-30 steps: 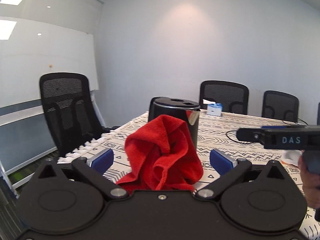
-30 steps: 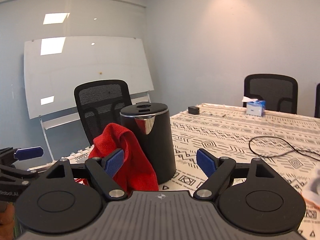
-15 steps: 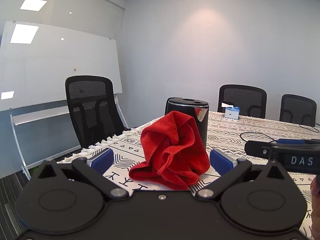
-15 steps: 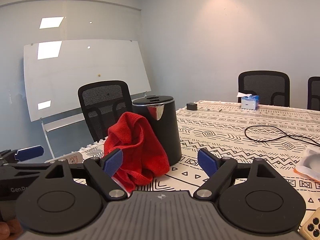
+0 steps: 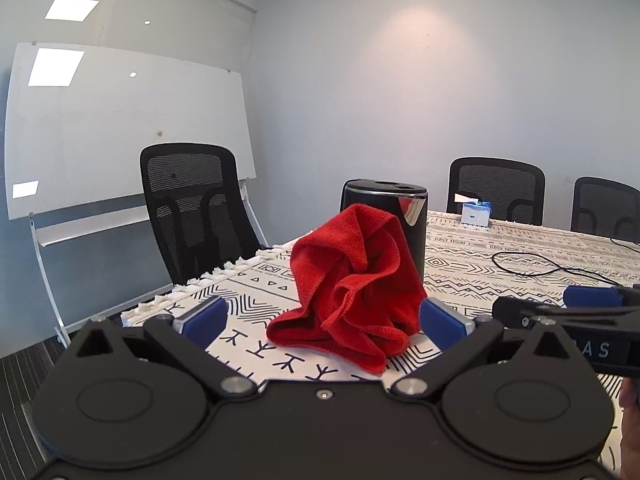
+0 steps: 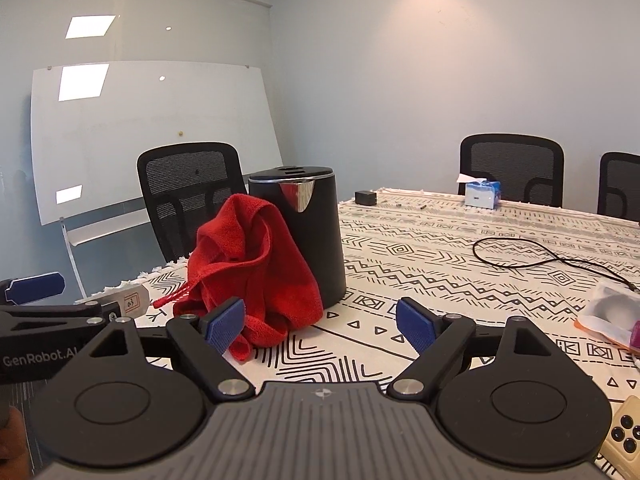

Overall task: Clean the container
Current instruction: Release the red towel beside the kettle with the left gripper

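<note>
The left gripper (image 5: 322, 316) is spread wide, its blue pads apart and holding nothing; its black body fills the lower frame and hides the near edge of the worktop (image 5: 500, 256). The right gripper (image 6: 320, 322) is likewise released, both pads clear of any object. Each gripper shows only partly in the other's view, cut off at the frame edge. A sliver of a hand appears at the bottom left corner of the right wrist view, too little to read its pose.

Directly ahead of both grippers lies a red cloth (image 5: 352, 280), soft terry-like fabric, crumpled into an upright heap and leaning against the electric kettle (image 6: 310, 236). The kettle is a black matte cylinder with a shiny metal spout; the cloth hides its lower left side. Both stand on the worktop's white covering printed with black geometric patterns.

Farther out, a black cable (image 6: 532, 256) loops on the worktop, a tissue box (image 6: 482, 195) sits near the far edge, and a small black block (image 6: 366, 197) is indistinct. Mesh office chairs (image 5: 192, 208) and a whiteboard (image 5: 120, 128) stand behind.
</note>
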Motion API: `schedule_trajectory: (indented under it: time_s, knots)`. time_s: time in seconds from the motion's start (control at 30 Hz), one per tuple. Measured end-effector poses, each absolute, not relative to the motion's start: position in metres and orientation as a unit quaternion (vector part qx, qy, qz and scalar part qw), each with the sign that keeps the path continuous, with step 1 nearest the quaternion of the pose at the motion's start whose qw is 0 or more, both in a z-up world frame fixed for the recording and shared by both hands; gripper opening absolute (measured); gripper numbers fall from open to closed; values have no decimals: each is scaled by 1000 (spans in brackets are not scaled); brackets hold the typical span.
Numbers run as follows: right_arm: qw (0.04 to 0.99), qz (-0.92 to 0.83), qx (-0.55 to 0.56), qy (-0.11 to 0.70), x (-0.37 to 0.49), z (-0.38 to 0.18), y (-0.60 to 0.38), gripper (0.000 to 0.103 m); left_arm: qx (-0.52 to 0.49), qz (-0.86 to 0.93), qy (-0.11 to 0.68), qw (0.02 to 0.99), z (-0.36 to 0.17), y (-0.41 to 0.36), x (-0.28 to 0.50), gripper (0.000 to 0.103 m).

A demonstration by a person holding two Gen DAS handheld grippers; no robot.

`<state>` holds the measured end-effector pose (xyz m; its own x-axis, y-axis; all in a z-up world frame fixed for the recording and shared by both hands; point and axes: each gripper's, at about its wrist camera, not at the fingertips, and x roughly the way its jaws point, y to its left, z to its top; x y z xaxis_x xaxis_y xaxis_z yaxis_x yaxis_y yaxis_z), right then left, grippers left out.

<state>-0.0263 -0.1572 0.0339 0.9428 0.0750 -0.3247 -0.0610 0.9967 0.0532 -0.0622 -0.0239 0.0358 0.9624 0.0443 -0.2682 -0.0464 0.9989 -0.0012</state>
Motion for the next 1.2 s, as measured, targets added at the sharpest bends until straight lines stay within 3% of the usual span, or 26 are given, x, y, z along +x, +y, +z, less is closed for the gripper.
schedule_trajectory:
  time_s: [1.2]
  knots:
    - [985, 25, 23, 168, -26, 29, -159, 83, 5, 30, 140, 990, 29, -29, -62, 103]
